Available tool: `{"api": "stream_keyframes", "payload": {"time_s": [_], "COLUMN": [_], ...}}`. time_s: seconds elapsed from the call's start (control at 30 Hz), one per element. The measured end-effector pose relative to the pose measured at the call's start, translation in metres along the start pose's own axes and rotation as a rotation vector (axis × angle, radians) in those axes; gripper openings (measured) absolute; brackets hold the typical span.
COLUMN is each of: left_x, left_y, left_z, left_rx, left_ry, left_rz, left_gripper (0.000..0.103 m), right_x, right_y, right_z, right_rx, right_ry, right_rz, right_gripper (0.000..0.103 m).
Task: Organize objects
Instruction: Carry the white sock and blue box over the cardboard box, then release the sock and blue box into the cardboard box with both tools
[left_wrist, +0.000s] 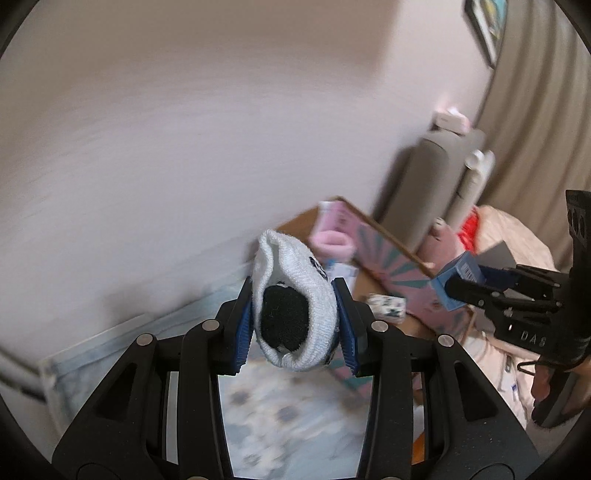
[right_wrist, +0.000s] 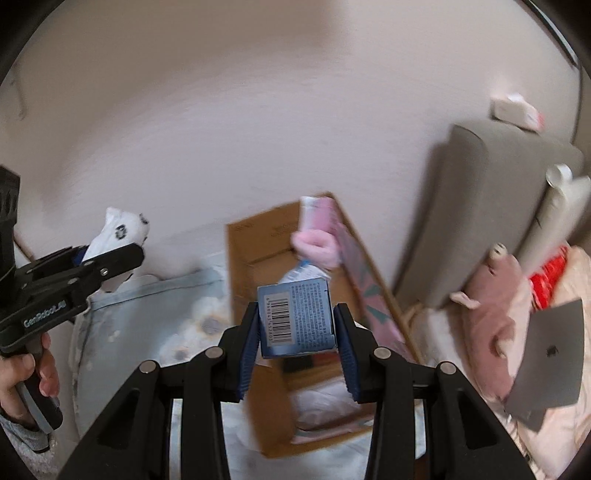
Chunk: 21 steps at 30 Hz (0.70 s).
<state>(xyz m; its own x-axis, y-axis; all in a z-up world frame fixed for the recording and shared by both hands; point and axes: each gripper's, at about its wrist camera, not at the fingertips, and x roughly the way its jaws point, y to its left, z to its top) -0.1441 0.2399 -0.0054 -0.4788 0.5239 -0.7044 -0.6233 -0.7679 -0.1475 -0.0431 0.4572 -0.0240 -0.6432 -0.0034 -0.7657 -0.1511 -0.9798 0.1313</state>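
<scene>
I have both hands loaded, which I take to mean each item is on its way to the cardboard box (right_wrist: 258, 251) lying open ahead of me. My left claw (left_wrist: 295, 317) is pinching a rolled white sock (left_wrist: 295, 295), its blue pads pressed into either side of the bundle so the soft roll cannot unravel; the dark inner fold faces my camera and the cuff sticks up past the fingertips. My right claw (right_wrist: 297, 328) is clamped on a small blue carton (right_wrist: 297, 317), gripped by its side faces with the barcode panel turned toward me, its far end jutting beyond the tips. Both are carried in the air, the carton roughly over the box, the sock to the left of it. Inside the box I can see a pink fluffy item (right_wrist: 316, 243) and some pale packaging. A pink plush toy (right_wrist: 491, 314) rests on the bedding to the right.
</scene>
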Motion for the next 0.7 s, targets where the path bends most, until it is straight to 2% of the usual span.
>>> {"api": "stream_keyframes", "payload": {"time_s": [0.17, 0.33, 0.5, 0.7], "left_x": [0.045, 0.097, 0.151, 0.209], "left_y": [-0.036, -0.060, -0.077, -0.077], "left_z": [0.013, 0.021, 0.028, 0.027], "left_rx": [0.051, 0.082, 0.119, 0.130], "left_ry": [0.054, 0.120, 0.184, 0.265], "left_rz": [-0.077, -0.124, -0.120, -0.099], "left_gripper": [0.036, 0.036, 0.036, 0.036], "right_x": [0.007, 0.023, 0.051, 0.089], "right_y": [-0.029, -0.045, -0.047, -0.037], "right_z": [-0.013, -0.024, -0.024, -0.024], "right_rx": [0.040, 0.056, 0.037, 0.009], "right_ry": [0.037, 0.086, 0.126, 0.179], "right_rz": [-0.047, -0.060, -0.043, 0.012], "right_gripper": [0.036, 0.036, 0.036, 0.036]}}
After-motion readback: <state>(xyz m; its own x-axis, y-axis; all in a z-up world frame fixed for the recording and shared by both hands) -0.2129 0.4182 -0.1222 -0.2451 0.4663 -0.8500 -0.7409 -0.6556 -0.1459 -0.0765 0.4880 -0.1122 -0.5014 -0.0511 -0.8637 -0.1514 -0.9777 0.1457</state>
